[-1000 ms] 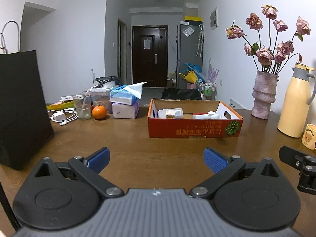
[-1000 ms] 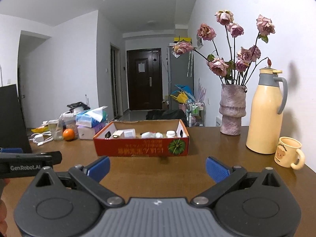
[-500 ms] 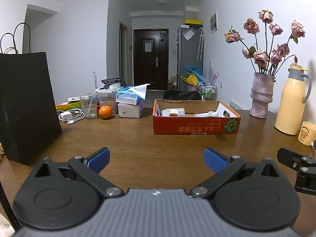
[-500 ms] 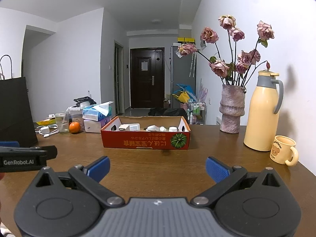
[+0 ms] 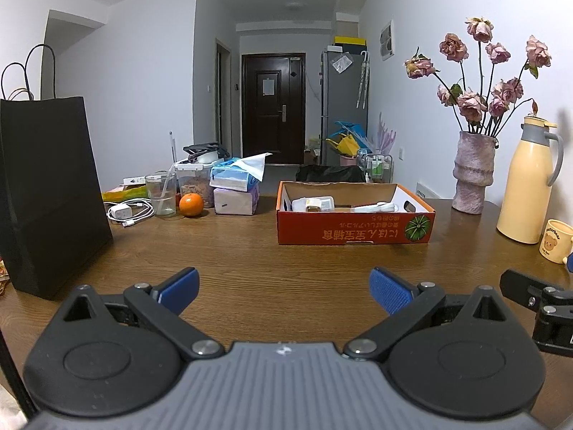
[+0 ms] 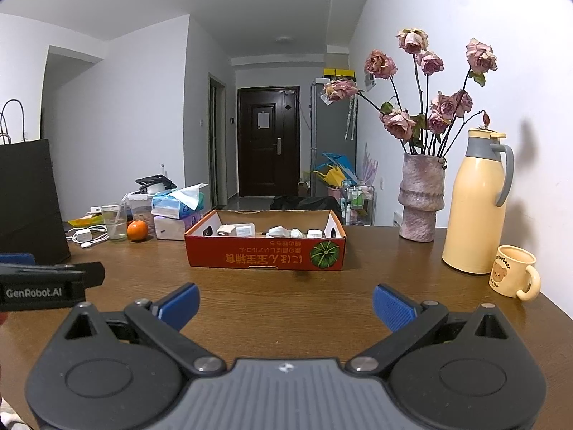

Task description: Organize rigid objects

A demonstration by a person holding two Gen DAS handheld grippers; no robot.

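Observation:
A low red cardboard box [image 5: 354,231] [image 6: 265,258] stands on the brown table [image 5: 250,268] ahead of both grippers. Inside it lie several small white items, among them a white block [image 5: 312,203] [image 6: 236,230] and white caps [image 6: 313,233]. My left gripper [image 5: 284,288] is open over bare wood, well short of the box, nothing between its blue pads. My right gripper [image 6: 286,301] is open too, equally far back and empty. Part of the right gripper shows at the left view's right edge, and the left gripper's side at the right view's left edge.
A black paper bag [image 5: 46,193] stands at the left. Behind it lie a charger with cable [image 5: 125,212], a glass [image 5: 161,194], an orange [image 5: 191,205] and tissue packs [image 5: 236,188]. At the right stand a vase of roses [image 6: 420,200], a cream jug [image 6: 476,204] and a mug [image 6: 514,276].
Both grippers have drawn back from the box and risen a little, so the box looks smaller and farther. Both stay open and empty.

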